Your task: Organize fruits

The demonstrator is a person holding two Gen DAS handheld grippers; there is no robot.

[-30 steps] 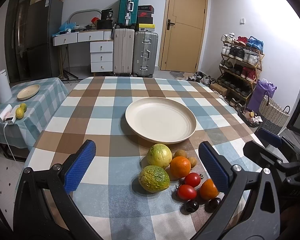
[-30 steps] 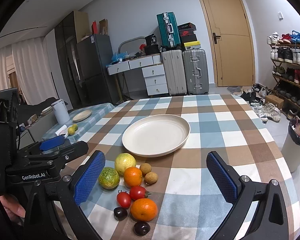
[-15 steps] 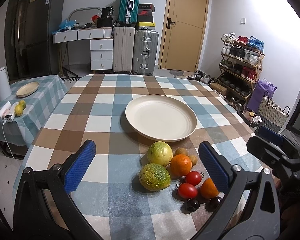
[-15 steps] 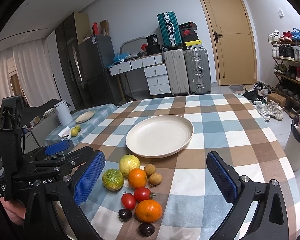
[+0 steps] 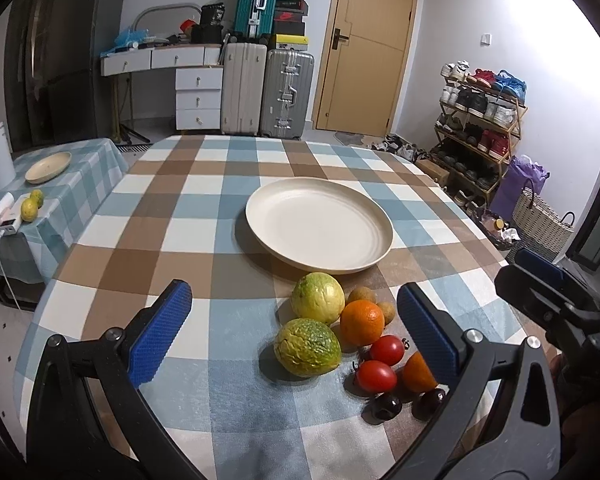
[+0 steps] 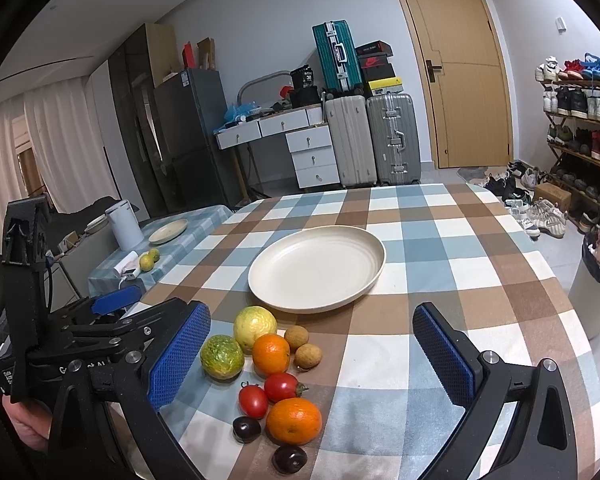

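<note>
L gripper (image 5: 294, 326): jaws wide apart, nothing held, hovering over near edge of surface; the green fruit sits between its pads in view.
R gripper (image 6: 312, 350): jaws wide apart too, empty, low over fruit cluster.
Surface (image 5: 180, 216): checked cloth, blue/brown/white.
Plate (image 5: 319, 226): cream, round, mid-surface, bare inside; just behind the fruit, not touching as far as visible.
Green fruit (image 5: 308, 347): wrinkled, green-yellow, nearest-left of cluster.
Yellow fruit (image 5: 318, 298): pale, just behind green one, closest to plate rim.
Oranges: one (image 5: 362, 322) beside yellow fruit; 2nd (image 6: 294, 421) at near end of cluster, partly hidden by pad in L view.
Tomatoes: two red, side by side (image 5: 387, 350), (image 5: 376, 376), btwn the oranges.
Brown fruits: two small round ones (image 6: 297, 337), (image 6: 308, 356), right of far orange, touching or nearly.
Dark fruits: two small, glossy (image 6: 246, 429), (image 6: 289, 459), nearest edge.
</note>
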